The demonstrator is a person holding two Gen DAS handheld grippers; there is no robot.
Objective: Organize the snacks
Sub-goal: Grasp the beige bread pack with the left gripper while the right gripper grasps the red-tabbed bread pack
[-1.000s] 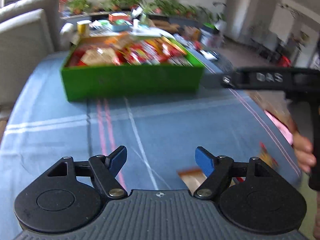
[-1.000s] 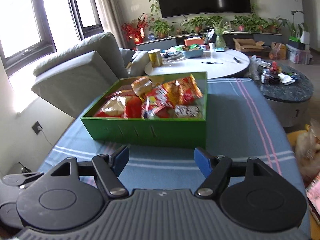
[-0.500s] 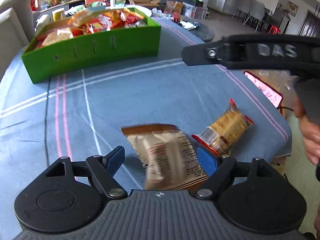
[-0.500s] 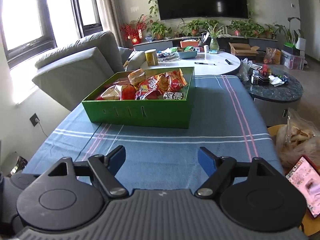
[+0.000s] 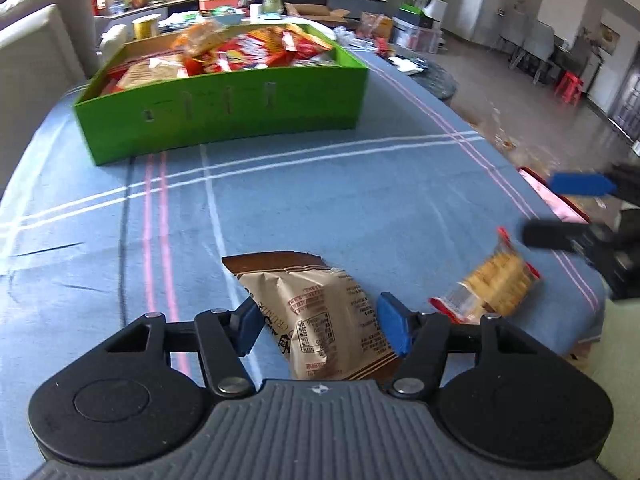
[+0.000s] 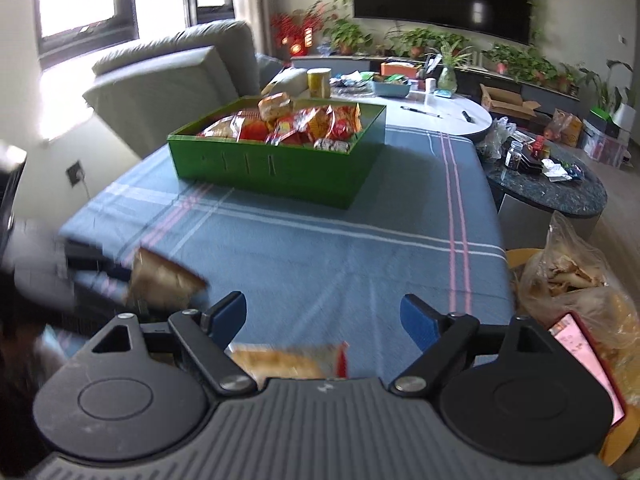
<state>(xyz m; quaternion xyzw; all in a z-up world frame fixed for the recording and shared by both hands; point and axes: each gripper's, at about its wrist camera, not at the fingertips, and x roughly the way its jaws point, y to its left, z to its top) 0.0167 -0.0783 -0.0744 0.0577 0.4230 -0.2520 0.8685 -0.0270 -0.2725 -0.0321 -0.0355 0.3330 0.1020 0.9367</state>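
Observation:
A brown snack bag [image 5: 320, 312] lies on the blue tablecloth, between the open fingers of my left gripper [image 5: 320, 324], which straddle its near half. A clear cracker pack with red ends [image 5: 496, 284] lies to its right. My right gripper [image 6: 324, 316] is open and hovers just above that cracker pack [image 6: 288, 360]; it shows at the right edge of the left wrist view [image 5: 572, 208]. The brown bag also shows blurred in the right wrist view [image 6: 164, 280]. A green box [image 5: 224, 116] full of snack packs stands at the far side [image 6: 280, 168].
The table's right edge drops to the floor, where a plastic bag [image 6: 576, 280] and a phone [image 6: 588, 364] lie. A grey sofa [image 6: 168, 76] stands on the left. A white round table [image 6: 440, 116] and a dark side table [image 6: 548, 188] stand beyond.
Both grippers have dropped and pulled back toward the near table edge. The left one now straddles the brown bag. The right one has come down over the cracker pack.

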